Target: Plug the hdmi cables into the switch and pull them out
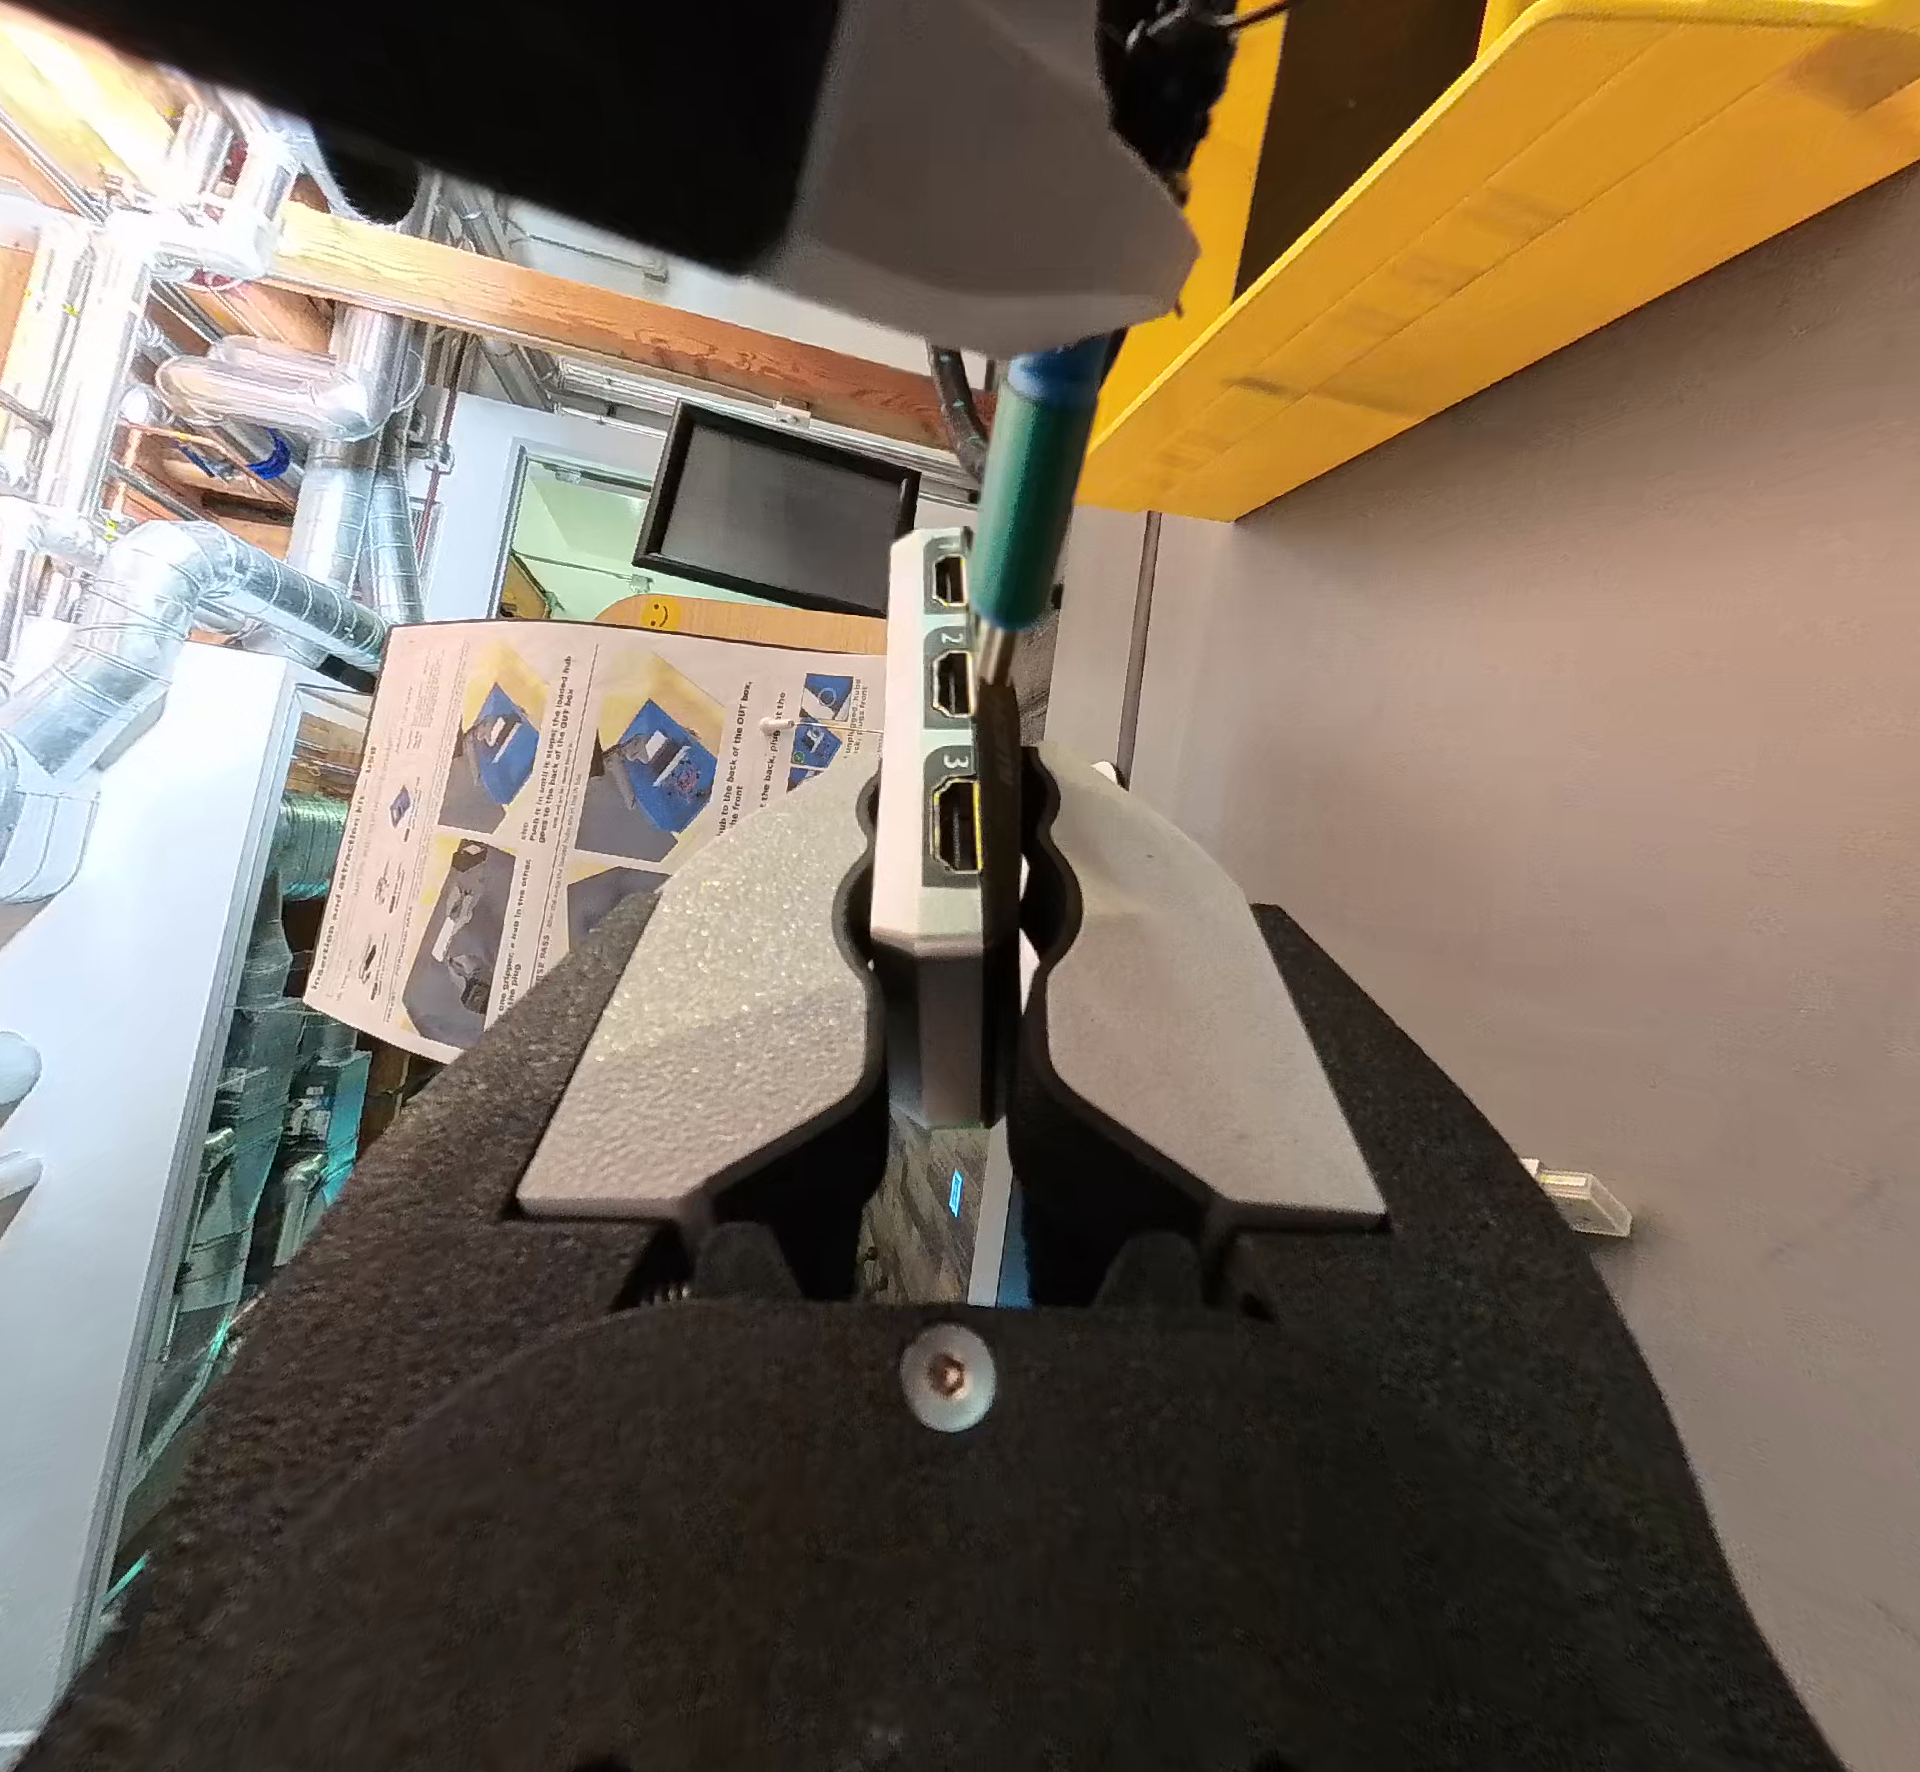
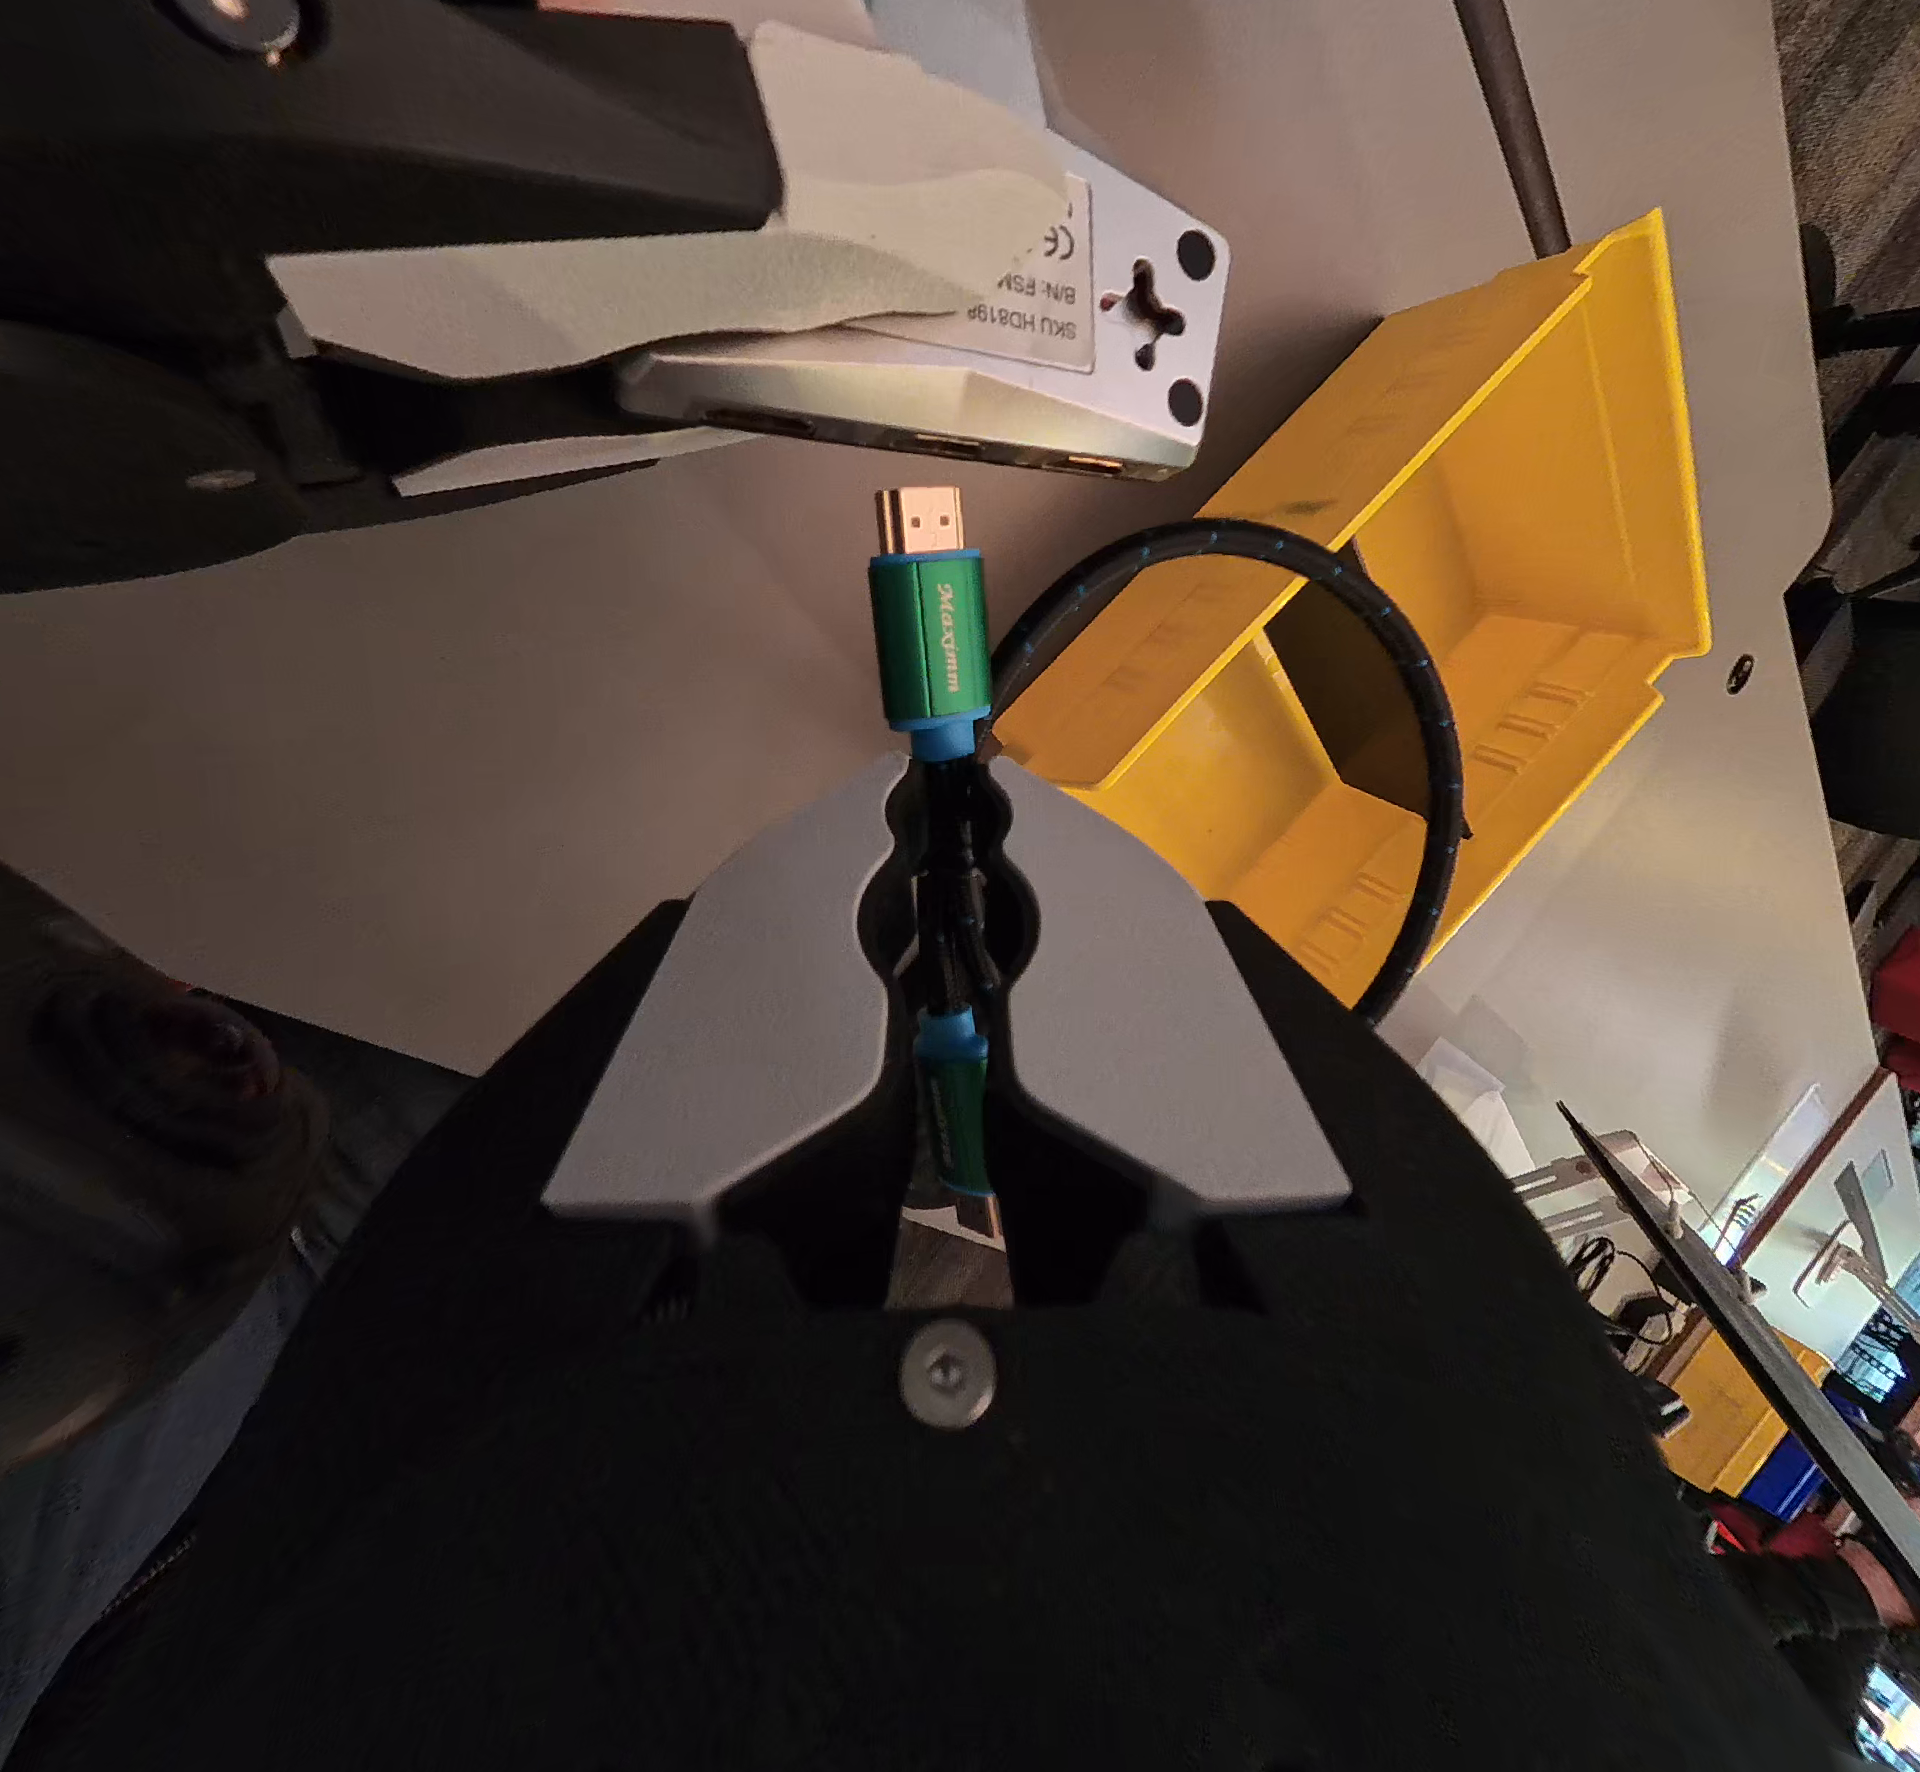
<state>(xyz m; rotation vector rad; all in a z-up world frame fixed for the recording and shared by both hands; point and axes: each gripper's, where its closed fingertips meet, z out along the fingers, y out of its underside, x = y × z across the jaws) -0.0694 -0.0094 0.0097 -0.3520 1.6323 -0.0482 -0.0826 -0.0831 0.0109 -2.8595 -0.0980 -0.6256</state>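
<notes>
Your left gripper is clamped on the silver hdmi switch, port row facing out. Your right gripper is clenched on the black braided cable, just behind the green hdmi plug. The plug's gold tip sits just short of the switch's middle port, not inserted. A yellow bin lies on the table on the right.
</notes>
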